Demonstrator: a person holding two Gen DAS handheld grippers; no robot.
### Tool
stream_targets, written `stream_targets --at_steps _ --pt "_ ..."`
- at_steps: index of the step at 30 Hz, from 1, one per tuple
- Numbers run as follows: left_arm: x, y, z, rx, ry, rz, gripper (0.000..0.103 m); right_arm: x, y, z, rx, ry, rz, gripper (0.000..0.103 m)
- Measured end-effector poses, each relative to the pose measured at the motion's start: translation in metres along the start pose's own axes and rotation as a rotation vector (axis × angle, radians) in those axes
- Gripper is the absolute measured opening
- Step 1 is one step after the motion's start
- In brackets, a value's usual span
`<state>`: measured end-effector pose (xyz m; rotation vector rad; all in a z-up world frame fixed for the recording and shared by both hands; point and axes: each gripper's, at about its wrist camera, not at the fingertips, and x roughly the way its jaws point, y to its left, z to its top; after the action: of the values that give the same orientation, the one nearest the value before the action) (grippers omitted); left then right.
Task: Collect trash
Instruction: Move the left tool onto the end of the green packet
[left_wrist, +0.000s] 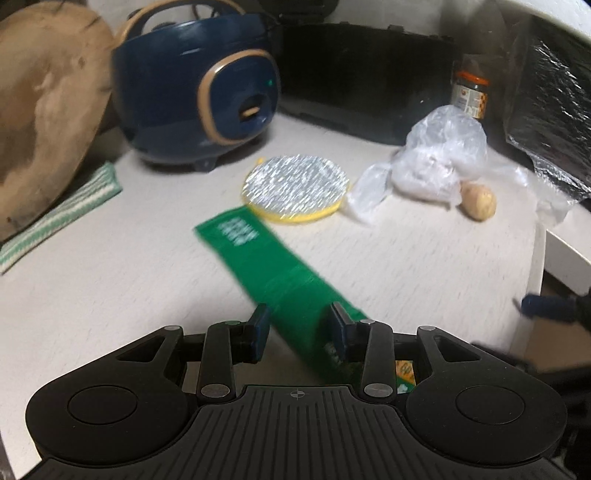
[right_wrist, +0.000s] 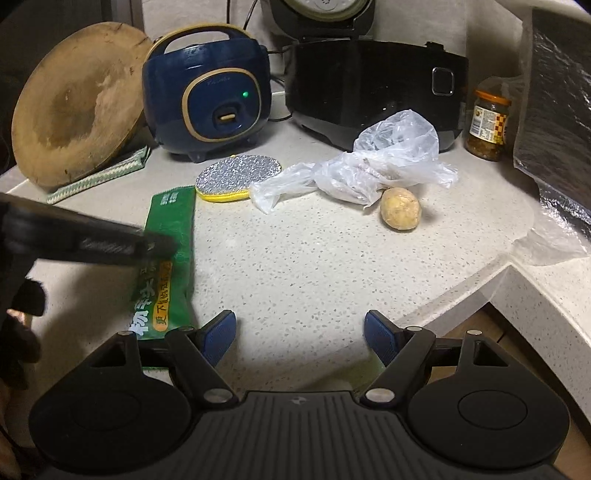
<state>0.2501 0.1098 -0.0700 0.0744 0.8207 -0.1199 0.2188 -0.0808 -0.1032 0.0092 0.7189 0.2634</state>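
A long green snack wrapper (left_wrist: 266, 258) lies across the pale counter. My left gripper (left_wrist: 300, 317) has its fingers on both sides of the wrapper's near end, closing on it; the view is blurred. In the right wrist view the same wrapper (right_wrist: 173, 236) lies at the left, with the left gripper (right_wrist: 162, 245) over its middle. My right gripper (right_wrist: 300, 330) is open and empty above the bare counter. A crumpled clear plastic bag (right_wrist: 376, 162) lies at the back, next to a potato (right_wrist: 400, 208).
A blue rice cooker (right_wrist: 207, 92), a black cooker (right_wrist: 373, 88), a round wooden board (right_wrist: 77, 110) on a striped cloth (right_wrist: 103, 173), a round scrubbing pad (right_wrist: 238, 177) and a jar (right_wrist: 487, 125) stand behind. The counter edge (right_wrist: 491, 280) drops off at the right.
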Motion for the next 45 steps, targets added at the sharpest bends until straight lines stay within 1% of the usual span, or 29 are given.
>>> stream_targets --at_steps 3,6,7,11,13,17,19,21,23,25,29,31,33,35,36,37,40,42,45 --pt "-0.007 0.015 -0.008 -0.022 0.014 0.011 0.042 0.0 0.002 -0.001 -0.005 0.004 0.009 0.08" --pt "-0.008 0.028 -0.012 -0.065 0.053 0.022 0.042 -0.001 0.007 -0.002 -0.01 0.005 0.024 0.083" --pt "-0.006 0.033 -0.013 -0.093 0.074 0.004 0.039 0.0 0.009 -0.002 -0.017 0.006 0.027 0.085" --pt "-0.005 0.038 -0.01 -0.142 0.085 -0.052 0.039 0.001 0.017 -0.004 -0.044 0.019 0.044 0.087" --pt "-0.003 0.035 -0.007 -0.144 0.087 -0.07 0.039 0.002 0.021 -0.004 -0.061 0.027 0.056 0.089" --pt "0.0 0.029 -0.004 -0.136 0.086 -0.091 0.039 0.004 0.03 -0.005 -0.119 0.049 0.044 0.094" --pt "0.001 0.03 -0.004 -0.146 0.083 -0.111 0.039 0.005 0.032 -0.005 -0.129 0.062 0.054 0.1" --pt "0.002 0.034 -0.004 -0.166 0.079 -0.131 0.039 0.006 0.036 -0.004 -0.14 0.08 0.063 0.103" --pt "0.002 0.04 -0.005 -0.196 0.075 -0.155 0.039 0.007 0.04 -0.004 -0.147 0.09 0.06 0.103" --pt "0.001 0.045 -0.004 -0.229 0.078 -0.171 0.039 0.009 0.04 -0.002 -0.14 0.098 0.077 0.103" --pt "-0.001 0.053 -0.004 -0.285 0.069 -0.177 0.039 0.009 0.038 -0.001 -0.141 0.097 0.094 0.103" --pt "-0.005 0.055 0.001 -0.334 0.041 -0.219 0.039 0.005 0.035 -0.002 -0.129 0.083 0.1 0.099" --pt "-0.009 0.053 0.008 -0.363 0.006 -0.258 0.039 -0.002 0.03 -0.001 -0.1 0.062 0.116 0.099" --pt "-0.01 0.045 0.017 -0.34 -0.013 -0.271 0.039 -0.014 0.024 0.001 -0.081 0.017 0.109 0.099" --pt "-0.008 0.038 0.021 -0.306 -0.009 -0.263 0.039 -0.021 0.022 0.002 -0.078 -0.008 0.093 0.099" --pt "-0.005 0.03 0.023 -0.273 0.005 -0.243 0.039 -0.026 0.02 0.003 -0.078 -0.029 0.077 0.099" --pt "0.007 0.006 0.024 -0.16 0.067 -0.149 0.039 -0.039 0.013 0.007 -0.08 -0.076 0.031 0.099" --pt "0.01 -0.004 0.021 -0.109 0.075 -0.109 0.041 -0.045 0.008 0.008 -0.073 -0.093 0.013 0.099" --pt "0.011 -0.006 0.017 -0.113 0.084 -0.118 0.045 -0.051 -0.002 0.008 -0.044 -0.104 0.001 0.099"
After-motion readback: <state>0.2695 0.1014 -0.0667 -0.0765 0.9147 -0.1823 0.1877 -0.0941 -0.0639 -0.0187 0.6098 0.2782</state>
